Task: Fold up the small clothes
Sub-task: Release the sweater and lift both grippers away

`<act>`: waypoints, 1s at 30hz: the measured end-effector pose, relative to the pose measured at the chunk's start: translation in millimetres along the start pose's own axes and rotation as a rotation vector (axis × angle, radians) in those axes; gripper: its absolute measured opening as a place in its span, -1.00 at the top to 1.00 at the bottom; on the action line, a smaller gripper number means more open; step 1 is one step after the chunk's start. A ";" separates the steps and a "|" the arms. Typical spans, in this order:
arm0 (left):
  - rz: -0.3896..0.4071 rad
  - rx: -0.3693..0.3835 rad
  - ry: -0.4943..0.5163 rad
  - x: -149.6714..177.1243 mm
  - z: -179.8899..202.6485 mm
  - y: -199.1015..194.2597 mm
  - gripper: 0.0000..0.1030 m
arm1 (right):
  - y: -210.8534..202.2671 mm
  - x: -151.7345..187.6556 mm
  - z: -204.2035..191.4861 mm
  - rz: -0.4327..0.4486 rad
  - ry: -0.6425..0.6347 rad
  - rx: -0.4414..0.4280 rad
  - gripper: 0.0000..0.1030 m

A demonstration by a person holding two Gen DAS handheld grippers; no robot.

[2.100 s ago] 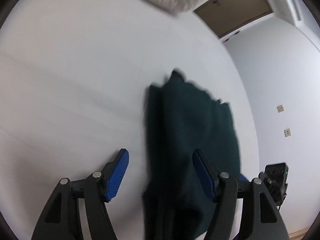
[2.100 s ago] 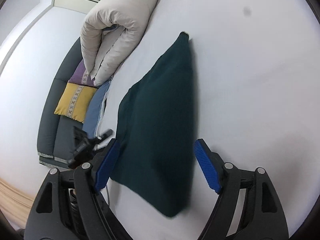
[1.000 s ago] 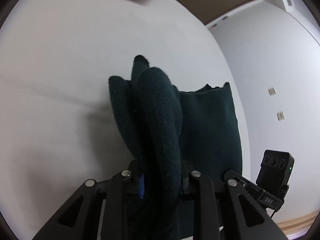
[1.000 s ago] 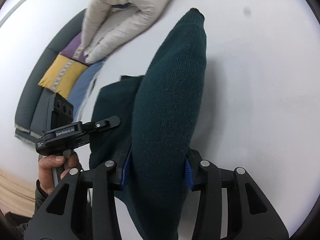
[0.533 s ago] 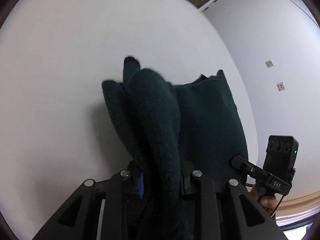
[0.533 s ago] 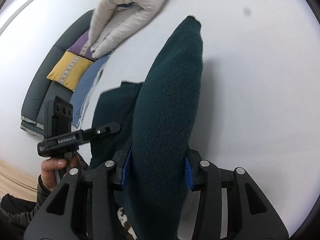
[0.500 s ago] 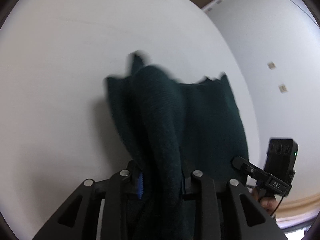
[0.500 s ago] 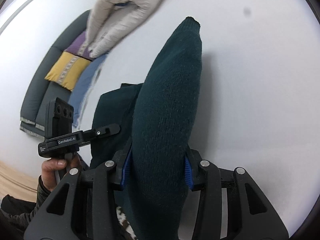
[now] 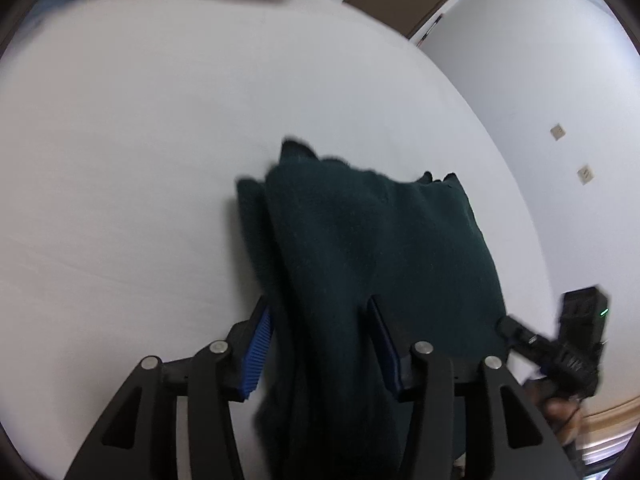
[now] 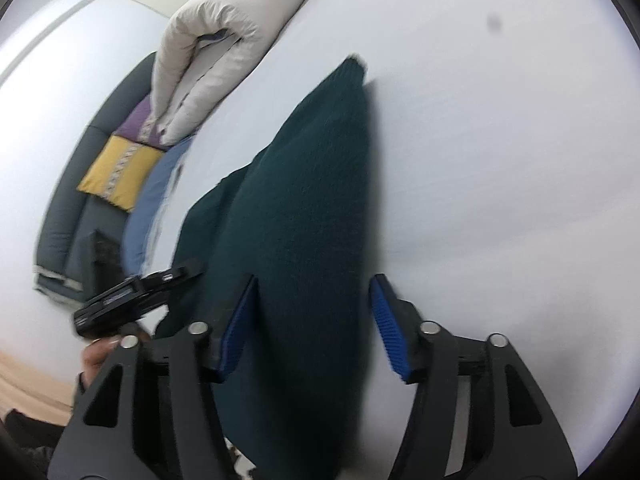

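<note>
Having clamped the sweater (image 9: 372, 248) earlier, left tongs (image 9: 320, 344) and right tongs (image 10: 314, 328) now gape, released.

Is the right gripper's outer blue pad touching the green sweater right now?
Apart: in the right wrist view, white bed shows between the right gripper's outer pad and the sweater.

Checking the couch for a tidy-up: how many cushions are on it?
2 that I can see: a yellow cushion on the dark couch, and a purple cushion just behind it, partly under the folded duvet. More may be hidden.
</note>
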State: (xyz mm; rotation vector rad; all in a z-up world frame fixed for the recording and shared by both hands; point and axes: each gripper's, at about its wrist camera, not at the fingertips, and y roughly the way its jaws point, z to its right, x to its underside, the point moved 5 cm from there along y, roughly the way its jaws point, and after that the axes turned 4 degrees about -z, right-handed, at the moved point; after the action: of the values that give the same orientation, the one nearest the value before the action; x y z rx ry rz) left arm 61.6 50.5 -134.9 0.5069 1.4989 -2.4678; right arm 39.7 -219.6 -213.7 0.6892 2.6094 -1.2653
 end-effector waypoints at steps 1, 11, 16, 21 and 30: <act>0.044 -0.039 0.034 1.7 3.3 -11.2 -0.18 | -7.8 -2.1 2.5 0.014 -0.002 0.019 -0.16; 0.596 -0.404 0.362 44.8 78.7 -129.9 -1.00 | -100.8 5.7 -56.5 0.331 -0.260 0.360 -0.65; 0.667 -0.539 0.305 45.2 92.7 -164.3 -1.00 | -141.3 16.8 -101.1 0.533 -0.375 0.421 -0.93; 0.708 -0.465 0.253 34.3 97.5 -195.7 -1.00 | -181.3 23.3 -139.8 0.704 -0.482 0.466 -1.00; 0.390 -0.491 0.173 41.4 74.5 -137.7 -1.00 | -168.3 12.4 -143.6 0.423 -0.328 0.340 -1.00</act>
State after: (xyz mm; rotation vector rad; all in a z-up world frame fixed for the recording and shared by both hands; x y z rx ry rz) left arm -38.2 47.8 -7.4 0.8308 1.7886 -1.7246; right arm -42.5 -194.2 -9.5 0.9334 1.8826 -1.5349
